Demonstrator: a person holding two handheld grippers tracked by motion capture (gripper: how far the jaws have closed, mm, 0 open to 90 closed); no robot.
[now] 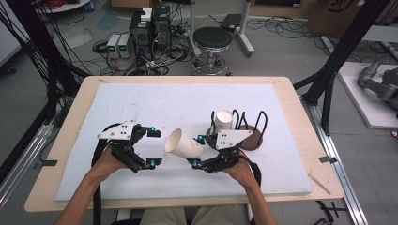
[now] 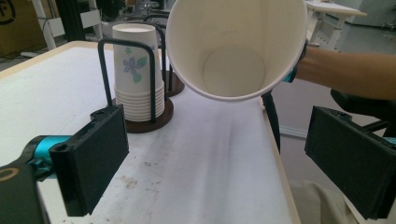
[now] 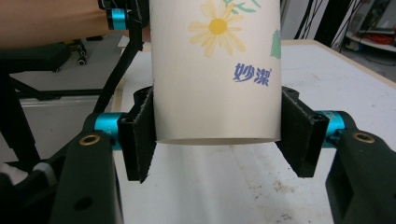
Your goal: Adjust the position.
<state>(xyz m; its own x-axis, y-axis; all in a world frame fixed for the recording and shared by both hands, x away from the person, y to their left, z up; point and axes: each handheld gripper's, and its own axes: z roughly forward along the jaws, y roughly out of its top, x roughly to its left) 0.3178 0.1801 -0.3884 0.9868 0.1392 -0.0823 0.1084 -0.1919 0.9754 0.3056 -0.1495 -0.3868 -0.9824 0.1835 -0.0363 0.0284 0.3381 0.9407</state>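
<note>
A white paper cup with a flower print is held on its side above the white mat, its mouth facing the left gripper. My right gripper is shut on the cup's base end, both pads pressing its sides. The left gripper stands open a short way left of the cup's mouth, with nothing between its jaws. A stack of matching cups stands in a black wire holder on a brown disc behind the right hand; the left gripper view shows that stack too.
The white mat covers most of the wooden table. A black stool, computer boxes and cables lie on the floor beyond the far edge. Black frame posts stand at both sides.
</note>
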